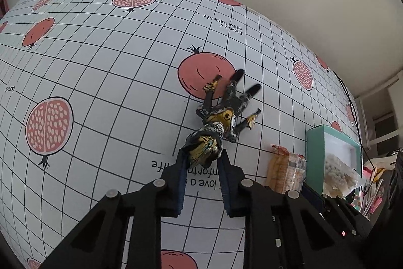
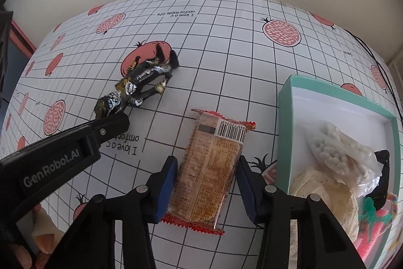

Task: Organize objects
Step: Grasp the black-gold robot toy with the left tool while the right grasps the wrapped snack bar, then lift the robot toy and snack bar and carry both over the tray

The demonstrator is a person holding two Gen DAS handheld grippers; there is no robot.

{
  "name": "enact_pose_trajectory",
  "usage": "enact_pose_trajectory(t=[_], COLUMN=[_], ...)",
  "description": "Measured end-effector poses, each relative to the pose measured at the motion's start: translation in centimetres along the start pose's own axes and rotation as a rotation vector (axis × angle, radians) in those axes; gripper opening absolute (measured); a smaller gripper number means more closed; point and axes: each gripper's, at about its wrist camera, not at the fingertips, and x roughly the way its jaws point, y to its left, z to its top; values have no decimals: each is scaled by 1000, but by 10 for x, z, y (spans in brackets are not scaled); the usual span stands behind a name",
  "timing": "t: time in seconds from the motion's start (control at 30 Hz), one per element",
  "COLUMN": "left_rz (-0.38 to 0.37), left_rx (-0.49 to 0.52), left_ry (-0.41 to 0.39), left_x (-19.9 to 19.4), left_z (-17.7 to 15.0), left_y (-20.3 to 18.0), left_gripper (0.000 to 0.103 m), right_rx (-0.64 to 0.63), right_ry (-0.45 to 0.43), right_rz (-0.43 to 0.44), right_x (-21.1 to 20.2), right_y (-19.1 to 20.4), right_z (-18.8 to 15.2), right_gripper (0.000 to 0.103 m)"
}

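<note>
A black-and-gold action figure [image 1: 221,115] lies on its back on the pomegranate-print tablecloth [image 1: 100,62]. My left gripper [image 1: 202,155] is shut on the figure's head; the legs point away from me. The right wrist view shows that same figure [image 2: 143,77] and left gripper [image 2: 113,115] at the left. An orange snack packet [image 2: 211,168] with a barcode lies flat between the blue pads [image 2: 168,173] of my right gripper [image 2: 207,159]. That gripper is open, its jaws standing close to the packet's long sides. The packet [image 1: 284,170] also shows at the right of the left wrist view.
A teal box [image 2: 284,117] stands open at the right, holding a bag of white pellets [image 2: 337,150] and a cream round item [image 2: 325,196]. Pink and colourful items [image 2: 375,231] lie beyond it. A black cable [image 2: 382,72] runs along the table's right edge. A hand [image 2: 42,238] shows bottom left.
</note>
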Motion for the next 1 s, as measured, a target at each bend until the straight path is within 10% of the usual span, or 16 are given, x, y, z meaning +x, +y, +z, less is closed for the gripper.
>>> enact_pose_trajectory(t=[1.0], left_rz=[-48], left_rx=[-30], left_ry=[-156], left_x=[-64], left_z=[15], left_y=[9], left_gripper=[21], right_rx=[-31], right_ry=[-74], right_rz=[3], right_x=[-29], right_y=[11], right_z=[5], right_gripper=[40])
